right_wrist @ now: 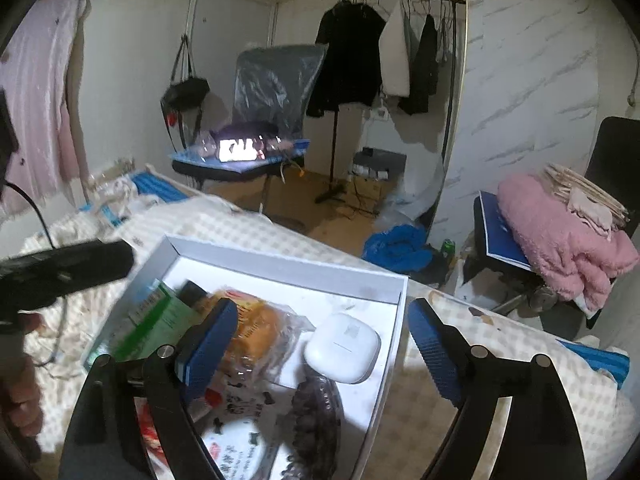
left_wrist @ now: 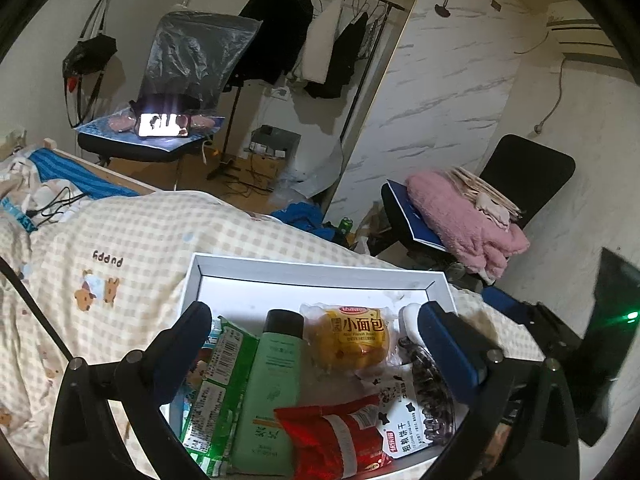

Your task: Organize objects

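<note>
A shallow white box (left_wrist: 320,270) lies on a bed covered by a checked quilt (left_wrist: 120,240) printed with small bears. Packed inside it, seen from the left wrist, are a green snack packet (left_wrist: 218,384) at the left, a pale green bottle with a black cap (left_wrist: 272,384) beside it, a wrapped small bread (left_wrist: 352,340) further back, a red packet (left_wrist: 336,436) at the front, a white biscuit packet with black cow patches (left_wrist: 400,420), and a dark hair claw clip (left_wrist: 430,392) near the right wall.

The left tongs (left_wrist: 316,344) stand wide apart above the box, with the bottle and bread showing between their blue pads but nothing pressed by either. The right tongs (right_wrist: 322,340) are also spread and grip nothing; the left pad is over the bread wrapper while the right pad hangs outside the box's right wall, above the quilt. Between them, in the right wrist view, a white earbud case (right_wrist: 344,346) rests in the box just beside the clip (right_wrist: 316,412).

Beyond the bed, a black chair carries a pink fleece blanket (left_wrist: 468,216).
</note>
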Available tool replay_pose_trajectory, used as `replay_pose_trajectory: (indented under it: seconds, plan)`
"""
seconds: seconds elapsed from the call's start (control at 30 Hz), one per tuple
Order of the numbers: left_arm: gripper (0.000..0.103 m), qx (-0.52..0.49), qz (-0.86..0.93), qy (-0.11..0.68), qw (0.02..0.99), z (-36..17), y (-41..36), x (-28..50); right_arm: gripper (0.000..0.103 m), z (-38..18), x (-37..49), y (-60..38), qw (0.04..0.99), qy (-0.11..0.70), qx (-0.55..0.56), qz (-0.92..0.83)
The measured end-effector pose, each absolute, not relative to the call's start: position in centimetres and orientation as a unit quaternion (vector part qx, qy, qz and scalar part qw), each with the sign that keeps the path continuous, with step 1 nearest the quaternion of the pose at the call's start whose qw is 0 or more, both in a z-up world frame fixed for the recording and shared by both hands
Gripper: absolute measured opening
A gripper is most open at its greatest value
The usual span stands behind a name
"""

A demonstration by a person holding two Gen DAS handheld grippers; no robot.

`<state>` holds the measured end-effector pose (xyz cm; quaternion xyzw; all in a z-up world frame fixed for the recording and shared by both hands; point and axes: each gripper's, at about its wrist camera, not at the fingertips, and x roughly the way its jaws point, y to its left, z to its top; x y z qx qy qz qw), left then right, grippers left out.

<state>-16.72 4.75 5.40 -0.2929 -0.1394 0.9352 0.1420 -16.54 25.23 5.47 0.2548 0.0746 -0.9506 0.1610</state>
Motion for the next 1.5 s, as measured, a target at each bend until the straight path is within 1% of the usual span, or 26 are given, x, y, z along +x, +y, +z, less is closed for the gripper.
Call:
replay_pose_trajectory:
  seconds: [0.07, 0.1, 0.13, 0.27, 0.47, 0.7, 0.8, 0.87, 0.97, 1.1, 1.27, 1.5]
  plan:
    - [0.103, -0.295, 0.936, -0.128, 0.14, 5.6, 4.8, -16.6, 0.088, 6.4, -15.8, 25.5, 0.179, 0.058, 0.251, -0.949]
    - [0.103, -0.296, 0.937, -0.123, 0.139, 5.8, 4.9, -16.6, 0.093, 6.7, -15.6, 25.6, 0.185, 0.054, 0.25, -0.949]
    - [0.103, -0.296, 0.939, -0.114, 0.137, 5.9, 5.1, -16.5, 0.103, 7.1, -15.1, 25.5, 0.19, 0.049, 0.247, -0.949]
    - [0.103, -0.293, 0.941, -0.093, 0.14, 6.3, 5.7, -16.2, 0.103, 8.6, -13.6, 25.7, 0.203, 0.042, 0.221, -0.953]
    - [0.103, -0.291, 0.942, -0.081, 0.144, 7.1, 6.0, -15.6, 0.103, 9.8, -12.4, 26.5, 0.222, 0.022, 0.213, -0.951]
    - [0.103, -0.252, 0.96, -0.033, 0.116, 8.2, 6.4, -12.7, 0.103, 10.5, -11.7, 27.8, 0.23, 0.015, 0.222, -0.947]
    - [0.103, -0.213, 0.972, -0.012, 0.093, 8.9, 6.3, -10.9, 0.103, 10.7, -11.1, 28.1, 0.234, 0.027, 0.228, -0.945]
    - [0.103, -0.206, 0.974, 0.013, 0.095, 9.0, 6.3, -9.7, 0.103, 10.7, -10.4, 28.4, 0.23, 0.039, 0.224, -0.946]
    - [0.103, -0.218, 0.97, 0.036, 0.106, 8.6, 6.2, -8.8, 0.103, 10.6, -9.8, 29.1, 0.246, 0.031, 0.23, -0.941]
    - [0.103, -0.265, 0.955, 0.053, 0.124, 7.1, 5.9, -8.1, 0.103, 10.1, -9.7, 30.3, 0.267, 0.0, 0.251, -0.93]
    - [0.103, -0.306, 0.941, 0.05, 0.136, 4.8, 5.9, -7.9, 0.103, 8.3, -9.0, 31.3, 0.276, -0.017, 0.28, -0.919]
    - [0.103, -0.347, 0.925, 0.022, 0.154, 3.0, 6.1, -8.5, 0.103, 6.2, -8.7, 31.9, 0.248, 0.007, 0.312, -0.917]
